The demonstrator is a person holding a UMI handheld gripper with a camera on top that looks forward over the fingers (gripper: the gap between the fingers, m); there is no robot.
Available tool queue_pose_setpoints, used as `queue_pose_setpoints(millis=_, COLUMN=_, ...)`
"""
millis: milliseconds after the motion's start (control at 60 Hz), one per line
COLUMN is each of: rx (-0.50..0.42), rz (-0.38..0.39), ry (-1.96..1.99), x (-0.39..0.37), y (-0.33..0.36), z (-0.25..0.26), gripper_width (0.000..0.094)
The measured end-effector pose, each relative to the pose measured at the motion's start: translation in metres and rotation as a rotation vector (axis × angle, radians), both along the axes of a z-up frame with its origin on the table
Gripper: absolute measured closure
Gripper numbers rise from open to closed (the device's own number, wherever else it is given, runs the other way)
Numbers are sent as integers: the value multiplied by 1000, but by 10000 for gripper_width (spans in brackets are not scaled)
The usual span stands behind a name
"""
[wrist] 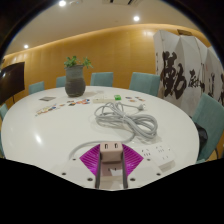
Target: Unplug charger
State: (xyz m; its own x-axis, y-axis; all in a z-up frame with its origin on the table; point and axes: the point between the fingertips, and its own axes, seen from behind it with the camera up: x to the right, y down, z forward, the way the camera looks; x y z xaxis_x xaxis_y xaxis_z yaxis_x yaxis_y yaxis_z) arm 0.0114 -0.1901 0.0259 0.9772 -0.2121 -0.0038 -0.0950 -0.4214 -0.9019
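My tongs (110, 170) are clamped on the white charger (110, 152), plugged into the power strip (150, 153) on the bench (60, 125); I judge an angled pull could drag the unanchored strip along

At the bottom centre, the claw (110, 166) has a white charger (110, 153) between its fingers, so nothing else can pass there. Just to its right lies a white power strip (155, 153). A coiled grey cable (128, 122) blocks the middle of the white surface (50, 130). The left part of the surface is bare and open. In the upper left a potted plant (76, 78) stands, with teal chairs (102, 79) behind.
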Motion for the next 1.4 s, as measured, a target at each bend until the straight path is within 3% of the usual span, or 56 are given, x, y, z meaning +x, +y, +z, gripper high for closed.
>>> queue_pose_setpoints(millis=183, rx=24, rz=0, ry=0, x=0, y=0, z=3, gripper_width=744)
queue_pose_setpoints(millis=600, rx=55, rz=8, ry=28, x=-1, y=0, z=12, gripper_width=749)
queue_pose_setpoints(millis=717, rx=443, rz=-44, ry=-153, x=15, y=-9, z=181, gripper_width=753)
queue_pose_setpoints(millis=817, rx=518, rz=51, ry=-49, x=0, y=-16, z=270, gripper_width=754)
queue_pose_setpoints(millis=900, rx=545, rz=18, ry=-116, x=28, y=-22, z=298, gripper_width=754)
queue_pose_setpoints(millis=1000, rx=486, rz=-16, ry=-113, x=75, y=-19, z=287, gripper_width=751)
queue_pose_setpoints(millis=1083, rx=378, rz=-61, ry=-74, x=116, y=-11, z=245, gripper_width=747)
queue_pose_setpoints(millis=1117, rx=337, rz=-85, ry=-78, x=136, y=-7, z=201, gripper_width=746)
queue_pose_setpoints(millis=1283, rx=56, rz=-154, ry=-26, x=215, y=-6, z=86, gripper_width=719)
queue_pose_setpoints(millis=1400, rx=-53, rz=-181, ry=-6, x=242, y=-9, z=23, gripper_width=678)
